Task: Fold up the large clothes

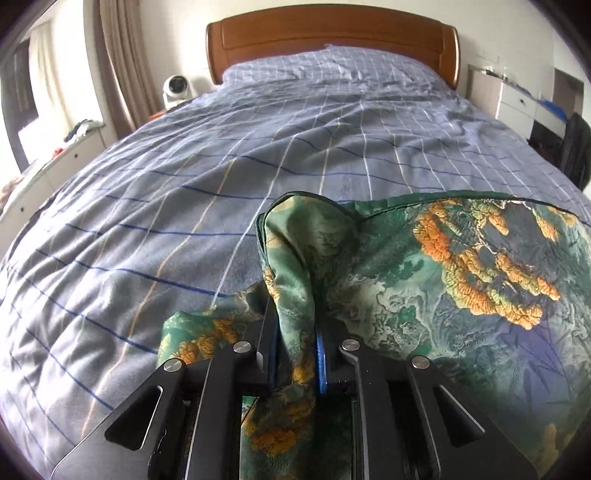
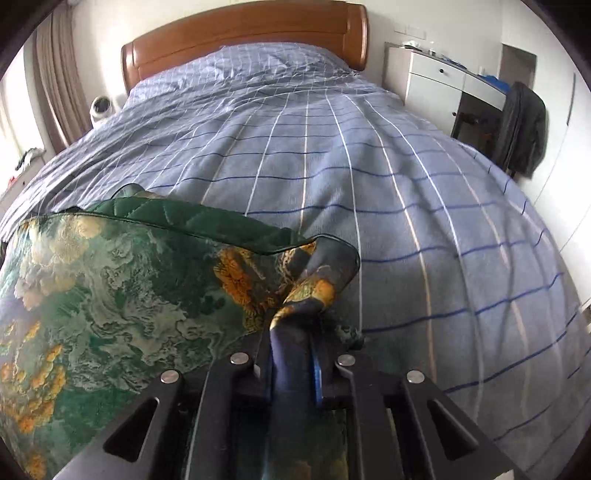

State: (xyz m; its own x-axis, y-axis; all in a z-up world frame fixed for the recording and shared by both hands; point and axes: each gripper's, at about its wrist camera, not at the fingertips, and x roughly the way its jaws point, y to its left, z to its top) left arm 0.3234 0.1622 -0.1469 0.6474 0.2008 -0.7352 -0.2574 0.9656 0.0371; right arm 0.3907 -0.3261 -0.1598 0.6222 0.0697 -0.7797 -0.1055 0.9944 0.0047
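A large green garment (image 1: 424, 288) printed with orange and teal shapes lies spread at the near end of a bed with a blue checked cover (image 1: 258, 155). My left gripper (image 1: 295, 332) is shut on its left corner, and the pinched cloth stands up in a fold between the fingers. My right gripper (image 2: 291, 332) is shut on the garment's right corner (image 2: 317, 280). The garment (image 2: 110, 295) stretches to the left of it, its dark green lining turned over along the far edge. Both fingertips are hidden by cloth.
A wooden headboard (image 1: 332, 33) stands at the far end. A white round device (image 1: 176, 88) sits left of the bed, with a white dresser (image 1: 55, 166). White drawers (image 2: 432, 81) and a chair with a dark jacket (image 2: 524, 125) stand on the right.
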